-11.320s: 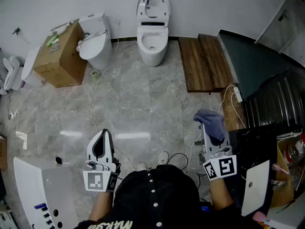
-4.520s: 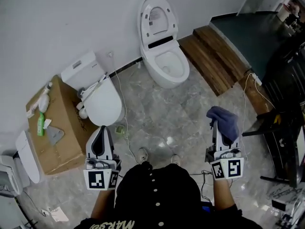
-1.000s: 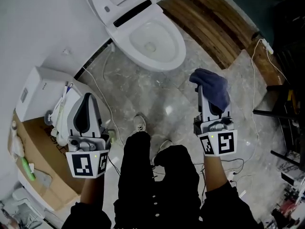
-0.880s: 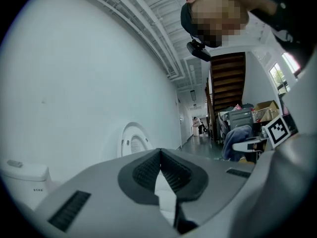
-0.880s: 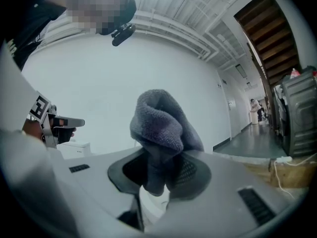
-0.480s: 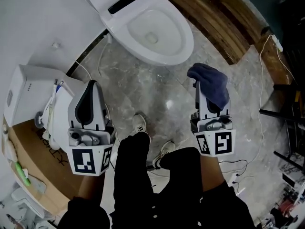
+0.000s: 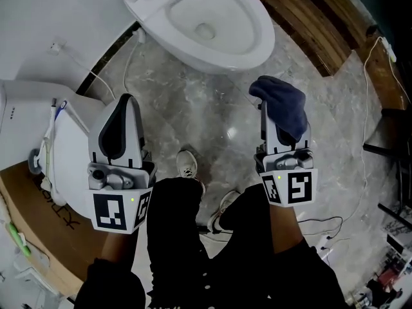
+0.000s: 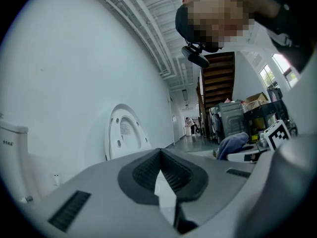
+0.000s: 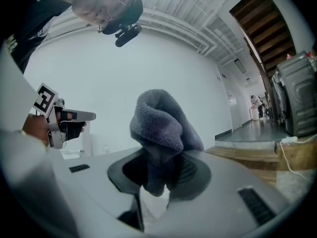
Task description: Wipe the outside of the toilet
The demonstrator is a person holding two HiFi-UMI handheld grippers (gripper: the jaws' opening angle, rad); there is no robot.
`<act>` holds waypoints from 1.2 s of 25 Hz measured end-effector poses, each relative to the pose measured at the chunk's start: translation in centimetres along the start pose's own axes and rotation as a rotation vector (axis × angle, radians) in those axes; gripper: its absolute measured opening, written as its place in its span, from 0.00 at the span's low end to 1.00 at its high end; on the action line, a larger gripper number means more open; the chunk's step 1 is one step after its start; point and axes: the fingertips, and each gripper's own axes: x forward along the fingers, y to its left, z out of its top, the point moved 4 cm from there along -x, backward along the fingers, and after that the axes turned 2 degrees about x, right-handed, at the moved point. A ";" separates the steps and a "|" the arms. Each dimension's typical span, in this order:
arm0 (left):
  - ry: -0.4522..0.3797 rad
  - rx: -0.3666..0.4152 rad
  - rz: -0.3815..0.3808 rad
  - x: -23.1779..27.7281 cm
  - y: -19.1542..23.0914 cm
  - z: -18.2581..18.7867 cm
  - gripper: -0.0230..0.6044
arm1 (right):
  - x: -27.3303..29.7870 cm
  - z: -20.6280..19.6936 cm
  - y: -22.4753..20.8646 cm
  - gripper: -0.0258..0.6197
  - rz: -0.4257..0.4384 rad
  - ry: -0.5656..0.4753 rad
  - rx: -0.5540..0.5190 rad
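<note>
A white toilet [image 7: 219,24] with its lid raised stands at the top of the head view, just ahead of my feet. Its upright lid [image 8: 126,135] shows in the left gripper view. My right gripper [image 7: 262,103] is shut on a blue-grey cloth [image 7: 283,111], which bunches above the jaws [image 9: 161,128], below and right of the bowl. My left gripper [image 7: 125,100] is shut with nothing in it, held over the floor left of the bowl. Both grippers are apart from the toilet.
A second white toilet [image 7: 45,153] with a cable sits at the left, beside a cardboard box [image 7: 26,237]. Wooden planks [image 7: 322,24] lie at the upper right. Cables [image 7: 367,127] run along the marble floor. My shoes [image 7: 188,165] stand between the grippers.
I have stepped closer: the toilet has grown and slid toward the top of the head view. Both grippers stay as they were, the cloth still in the right one.
</note>
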 end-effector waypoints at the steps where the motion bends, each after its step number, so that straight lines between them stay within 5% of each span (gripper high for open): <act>1: 0.008 0.002 -0.001 -0.1 -0.1 -1.1 0.05 | -0.1 -1.0 -0.1 0.19 -0.001 -0.001 0.000; 14: -0.016 0.001 0.016 1.6 0.6 -11.3 0.05 | 1.7 -11.5 -0.5 0.19 0.011 -0.023 0.034; 30: -0.046 0.005 -0.013 3.4 -0.5 -17.1 0.05 | 5.1 -19.1 -1.6 0.19 0.000 0.010 0.029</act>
